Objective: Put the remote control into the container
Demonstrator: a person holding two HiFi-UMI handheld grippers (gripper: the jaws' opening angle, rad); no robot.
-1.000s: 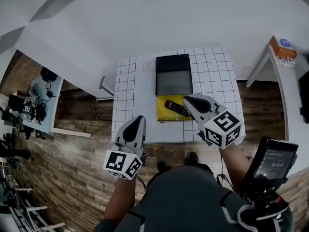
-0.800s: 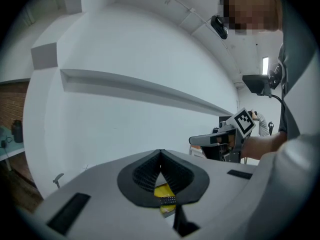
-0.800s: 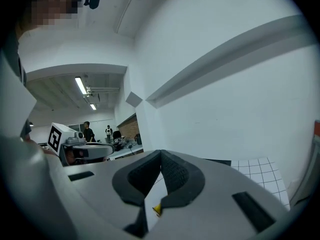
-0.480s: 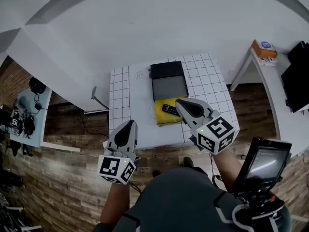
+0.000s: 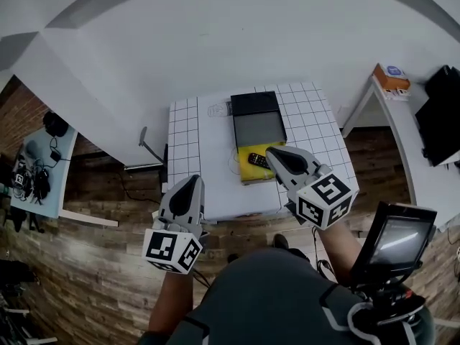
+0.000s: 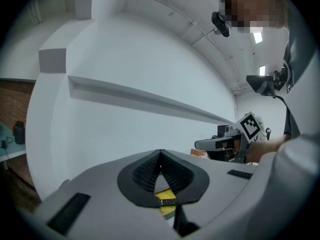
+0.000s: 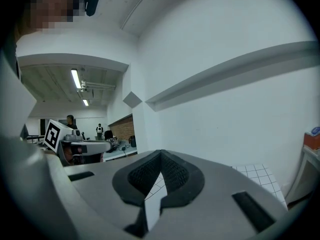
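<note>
Here the remote control [image 5: 257, 160] lies on what looks like a yellow pad [image 5: 249, 175], nearer than the container [image 5: 253, 103]; left gripper [image 5: 192, 180] and right gripper [image 5: 272, 152] are pressed together, empty.

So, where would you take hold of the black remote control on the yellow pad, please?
Probably across its narrow width, near the middle, coming down from above. The slim black remote control lies flat and slanted on the yellow pad, so only its long edges offer opposing faces to pinch.
</note>
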